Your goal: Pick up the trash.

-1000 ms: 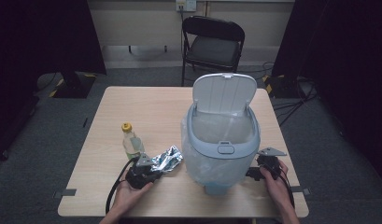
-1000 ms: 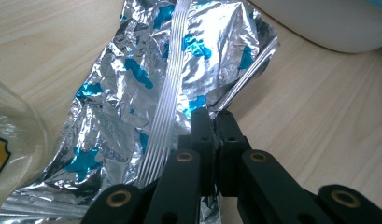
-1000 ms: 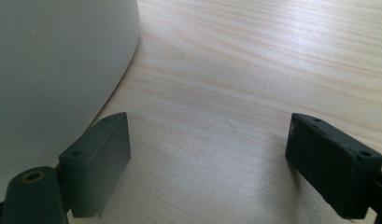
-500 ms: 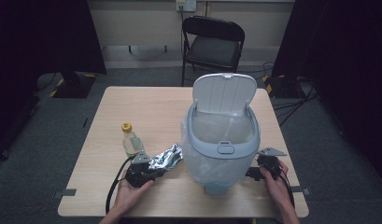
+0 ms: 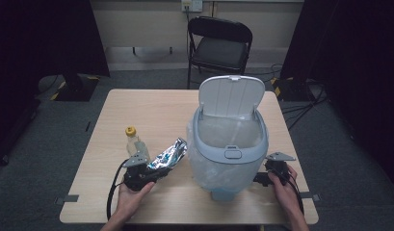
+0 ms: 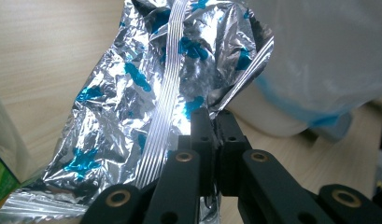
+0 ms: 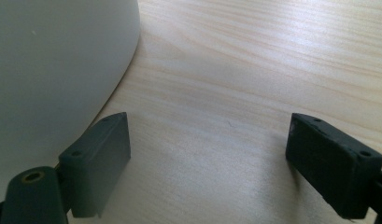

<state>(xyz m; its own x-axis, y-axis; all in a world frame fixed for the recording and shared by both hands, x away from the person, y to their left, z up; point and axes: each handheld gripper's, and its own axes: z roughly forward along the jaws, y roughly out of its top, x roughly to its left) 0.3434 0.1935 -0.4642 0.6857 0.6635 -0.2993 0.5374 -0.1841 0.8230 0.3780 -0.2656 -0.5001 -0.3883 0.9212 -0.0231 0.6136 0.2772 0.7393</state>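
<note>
Fingers (image 6: 200, 135) of my left gripper (image 6: 215, 122) are pinched tight on the near edge of the foil bag (image 6: 146, 88); no gap between the black pads, crinkled silver film caught between them. Bag is silver with blue printing and a ribbed seam strip down its middle. Long axis runs straight out from the fingertips, away from me and slanting toward the bin; in the high view the foil bag (image 5: 168, 155) points up and to the right, its far end just beside the bin's bagged wall. Cannot tell whether it touches.

Left gripper (image 5: 151, 174) lies low over the table (image 5: 151, 110), roughly level, aimed along the bag's axis. My left hand (image 5: 132, 192) cups it from behind and below, forearm coming in from the near edge, cable looping off to the outer side.

Just beyond the fingers on the outer side: a small clear bottle (image 5: 135, 142) with a yellow cap, upright, near the bag's held end.

Past the bag's tip: pale blue bin (image 5: 230, 149) with a clear liner, its white lid (image 5: 231, 95) standing up and open.

Right gripper (image 7: 209, 154): jaws wide apart, bare tabletop between them. One finger (image 7: 97, 158) sits just beside the bin's curved wall (image 7: 53, 70). In the high view the right gripper (image 5: 269, 177) rests low beside the bin's base, right hand (image 5: 283, 185) behind it.
</note>
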